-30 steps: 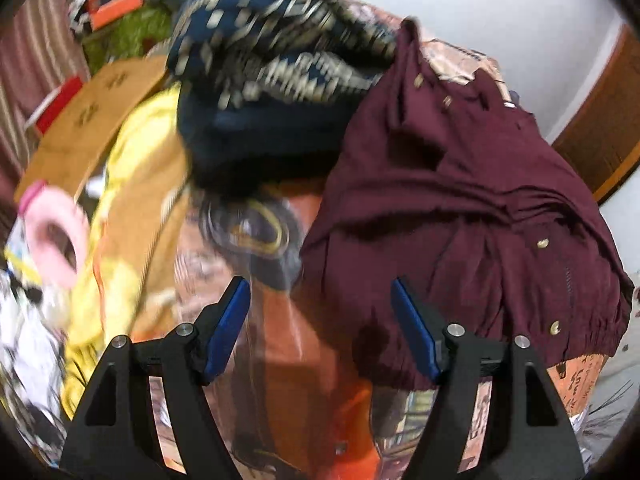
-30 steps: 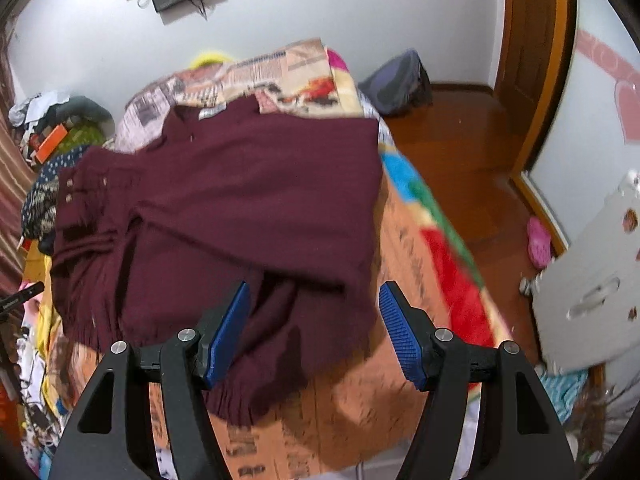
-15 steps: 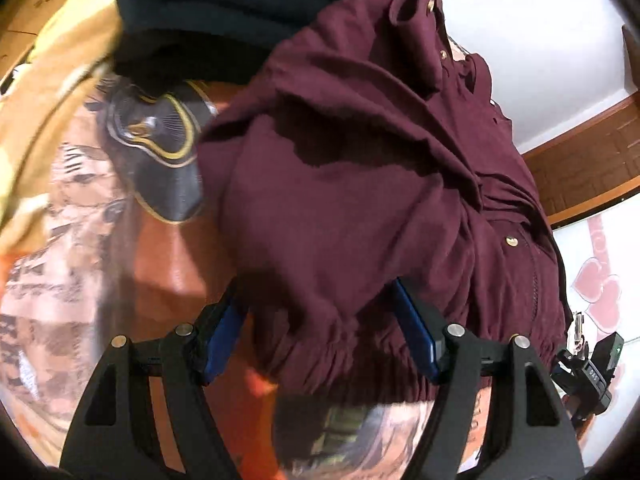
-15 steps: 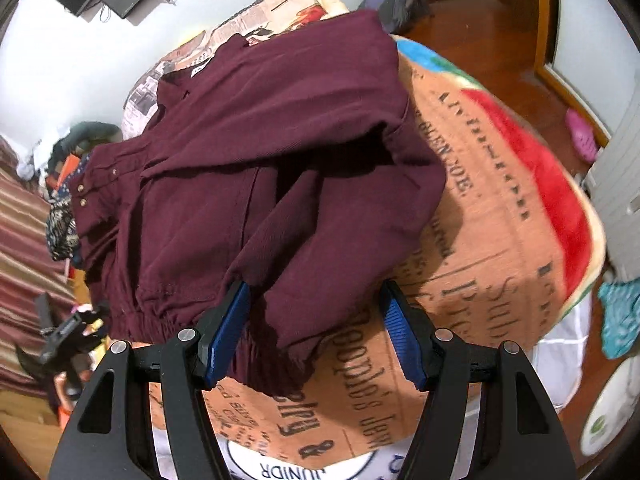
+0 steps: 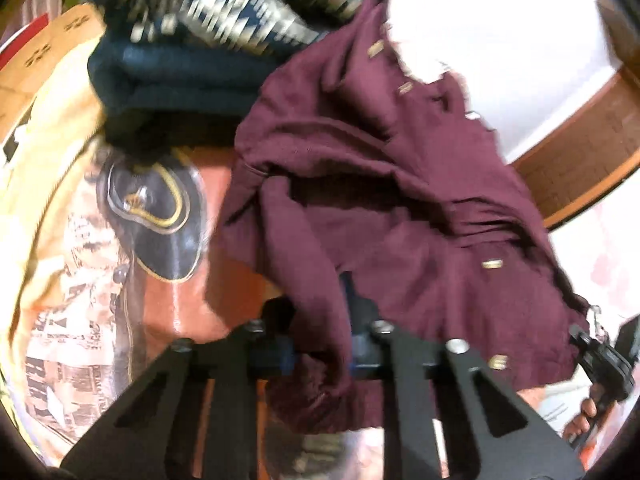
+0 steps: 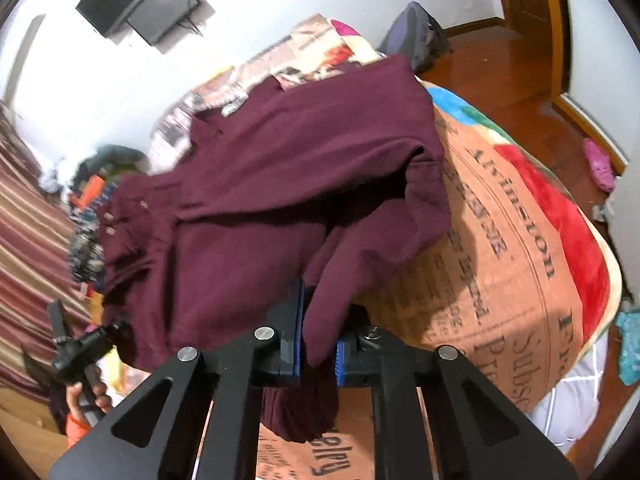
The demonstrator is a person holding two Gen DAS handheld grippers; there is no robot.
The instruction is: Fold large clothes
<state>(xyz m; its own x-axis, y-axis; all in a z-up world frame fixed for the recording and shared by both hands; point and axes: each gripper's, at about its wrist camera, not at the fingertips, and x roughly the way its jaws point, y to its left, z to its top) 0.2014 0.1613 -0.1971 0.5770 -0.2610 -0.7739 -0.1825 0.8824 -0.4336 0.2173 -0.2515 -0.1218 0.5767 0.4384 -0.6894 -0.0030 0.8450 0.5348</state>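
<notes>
We see the printed blanket (image 6: 516, 248) covering the bed. On it the maroon garment (image 6: 280, 184) lies spread. Its near hem is bunched in our closing left gripper (image 5: 320, 344), while our right gripper (image 6: 318, 344) pinches another fold.

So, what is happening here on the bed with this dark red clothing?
A person holds a two-finger gripper in each hand and is folding a large maroon buttoned garment on a bed covered by an orange newspaper-print blanket. The right gripper is shut on the garment's near hem. The left gripper is closing on another part of that hem, with cloth between its jaws. A dark blue patterned pile of clothes lies behind.
</notes>
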